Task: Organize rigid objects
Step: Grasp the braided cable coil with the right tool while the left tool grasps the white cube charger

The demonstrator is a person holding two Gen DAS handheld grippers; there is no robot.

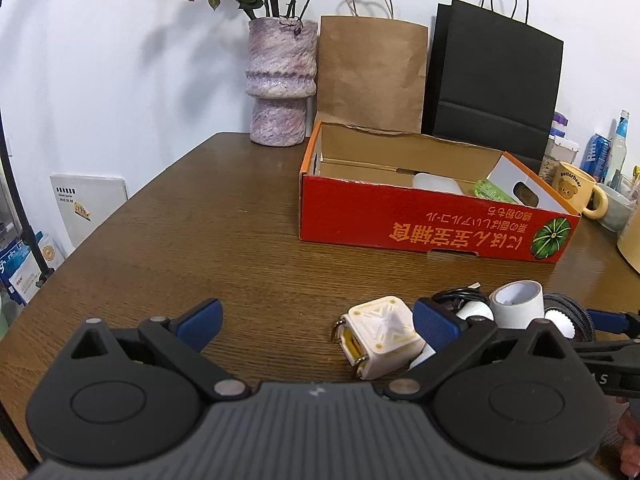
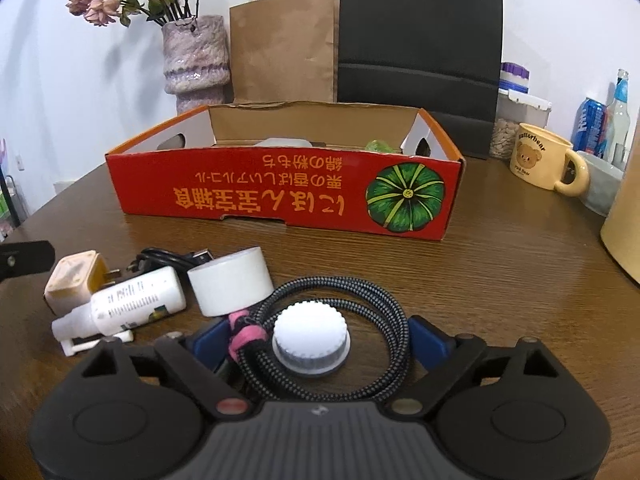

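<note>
A red cardboard box [image 1: 420, 224] [image 2: 280, 192] stands open on the brown table [image 1: 200, 220], with a white item and a green item inside. My left gripper [image 1: 316, 320] is open just above the table. A cream plug adapter [image 1: 380, 332] lies between its fingers, close to the right one. My right gripper [image 2: 320, 338] is open around a coiled braided cable [image 2: 384, 308] tied with a pink band; a white ribbed cap [image 2: 310, 340] sits inside the coil. Left of the coil lie a white tape roll [image 2: 232, 280], a white charger [image 2: 136, 300] and a black USB cable [image 2: 172, 258].
Behind the box stand a purple vase [image 1: 280, 80] with dried flowers, a brown paper bag [image 1: 372, 72] and a black paper bag [image 1: 496, 80]. At the right are a yellow bear mug [image 2: 540, 156], a grey bowl [image 2: 600, 184], a blue can [image 2: 588, 124], a bottle and a cream container [image 2: 624, 220].
</note>
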